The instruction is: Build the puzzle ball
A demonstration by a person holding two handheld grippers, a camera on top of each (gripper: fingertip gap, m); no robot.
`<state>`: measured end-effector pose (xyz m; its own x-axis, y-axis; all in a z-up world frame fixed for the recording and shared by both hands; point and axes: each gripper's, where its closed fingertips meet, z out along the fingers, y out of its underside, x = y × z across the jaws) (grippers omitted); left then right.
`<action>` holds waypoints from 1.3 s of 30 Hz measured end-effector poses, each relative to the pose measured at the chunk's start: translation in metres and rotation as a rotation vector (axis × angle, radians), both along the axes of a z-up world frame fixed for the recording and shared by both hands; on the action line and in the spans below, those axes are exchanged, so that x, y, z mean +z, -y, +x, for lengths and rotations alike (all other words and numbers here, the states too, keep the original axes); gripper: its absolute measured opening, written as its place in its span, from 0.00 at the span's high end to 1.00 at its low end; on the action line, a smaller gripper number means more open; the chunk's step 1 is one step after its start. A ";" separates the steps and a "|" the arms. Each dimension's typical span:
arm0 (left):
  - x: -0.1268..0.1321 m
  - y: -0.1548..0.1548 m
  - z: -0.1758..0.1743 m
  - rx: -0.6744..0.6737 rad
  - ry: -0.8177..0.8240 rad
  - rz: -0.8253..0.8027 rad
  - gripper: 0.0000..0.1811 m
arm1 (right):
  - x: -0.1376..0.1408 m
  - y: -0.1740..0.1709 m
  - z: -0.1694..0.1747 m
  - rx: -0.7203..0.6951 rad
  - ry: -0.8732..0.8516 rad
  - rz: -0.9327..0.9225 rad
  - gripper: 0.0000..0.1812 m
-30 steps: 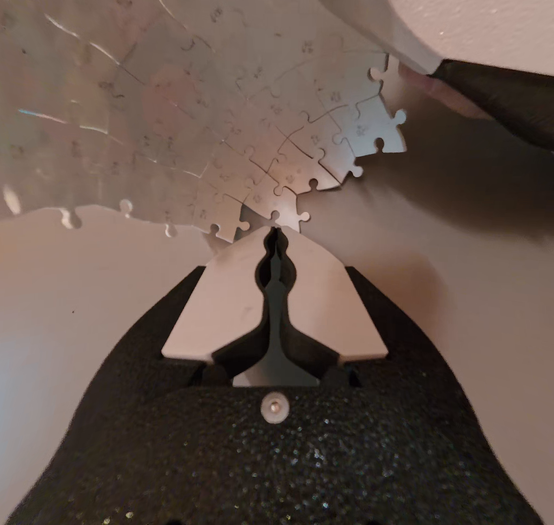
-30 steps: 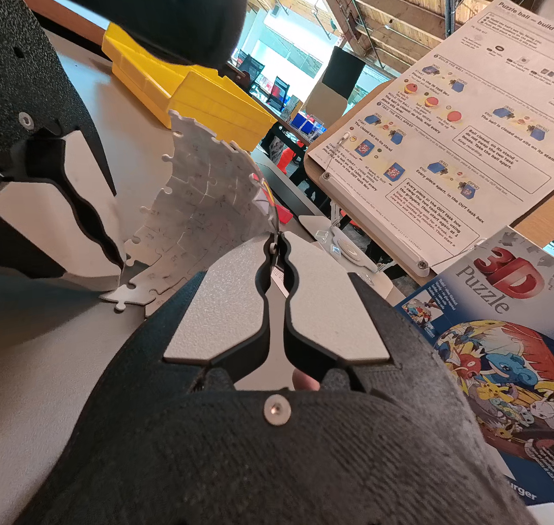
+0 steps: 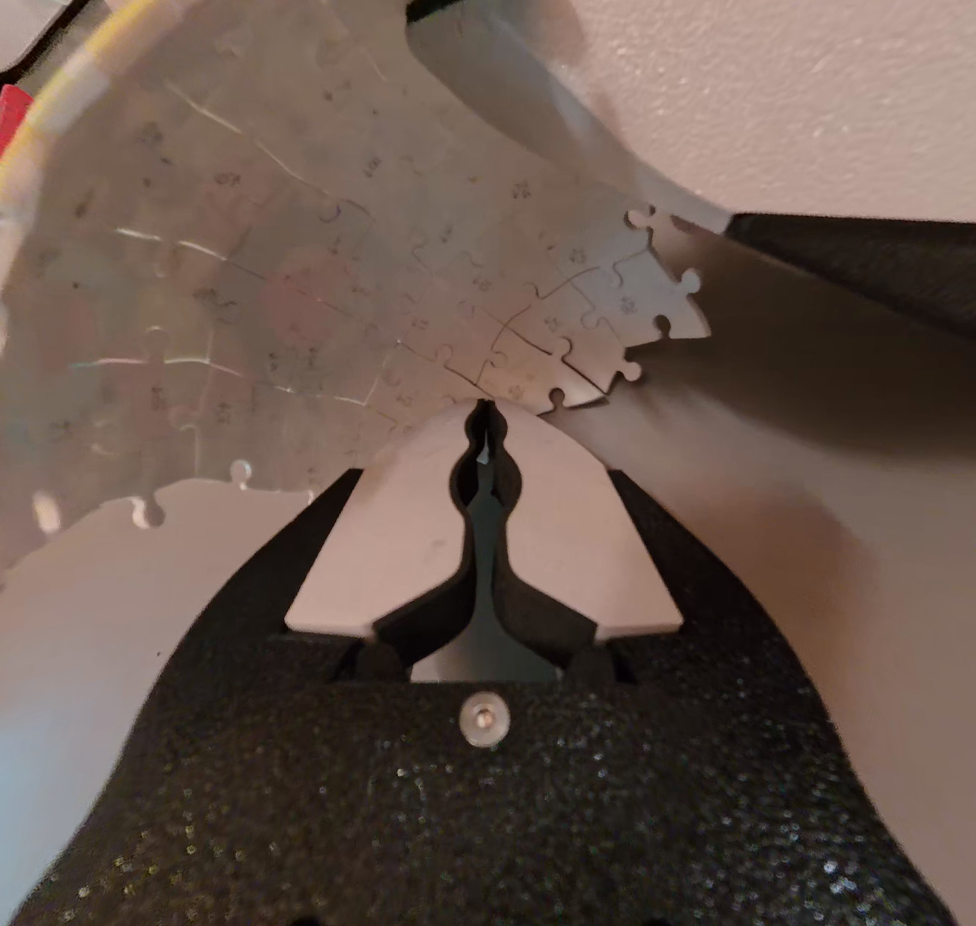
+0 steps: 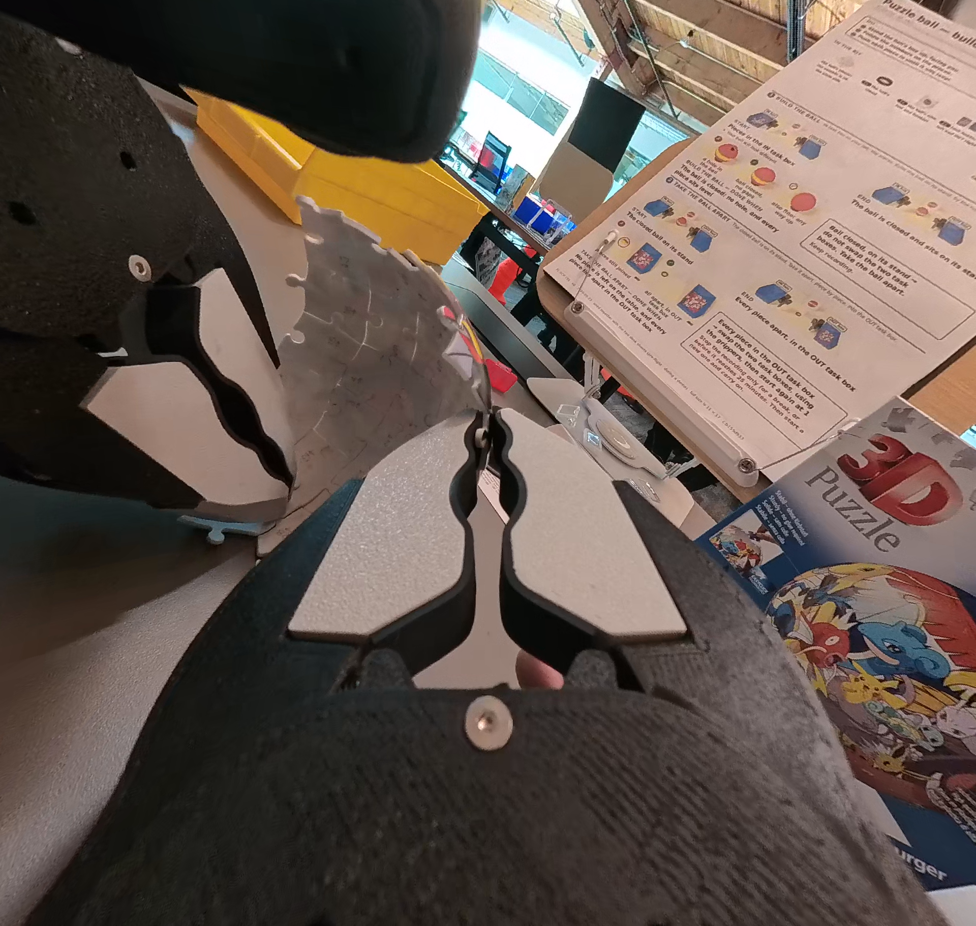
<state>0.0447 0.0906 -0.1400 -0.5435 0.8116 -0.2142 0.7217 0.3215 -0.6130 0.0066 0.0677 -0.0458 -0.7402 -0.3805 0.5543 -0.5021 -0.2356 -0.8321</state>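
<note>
Your left gripper [image 3: 485, 412] pinches the lower edge of the curved puzzle shell [image 3: 327, 277]; your right gripper [image 4: 488, 420] clamps its opposite rim, jaws nearly closed.

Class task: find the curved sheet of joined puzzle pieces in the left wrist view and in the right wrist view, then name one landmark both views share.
Left wrist view: the puzzle sheet fills the upper left, grey underside showing.
Right wrist view: it stands left of centre, edge rising from the table.
Shared landmark: the left gripper, seen at left in the right wrist view, pinching the sheet's edge.
</note>
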 end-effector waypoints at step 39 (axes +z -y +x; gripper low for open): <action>0.006 -0.008 0.010 -0.016 0.053 -0.092 1.00 | 0.000 0.000 0.000 -0.004 -0.006 -0.005 0.99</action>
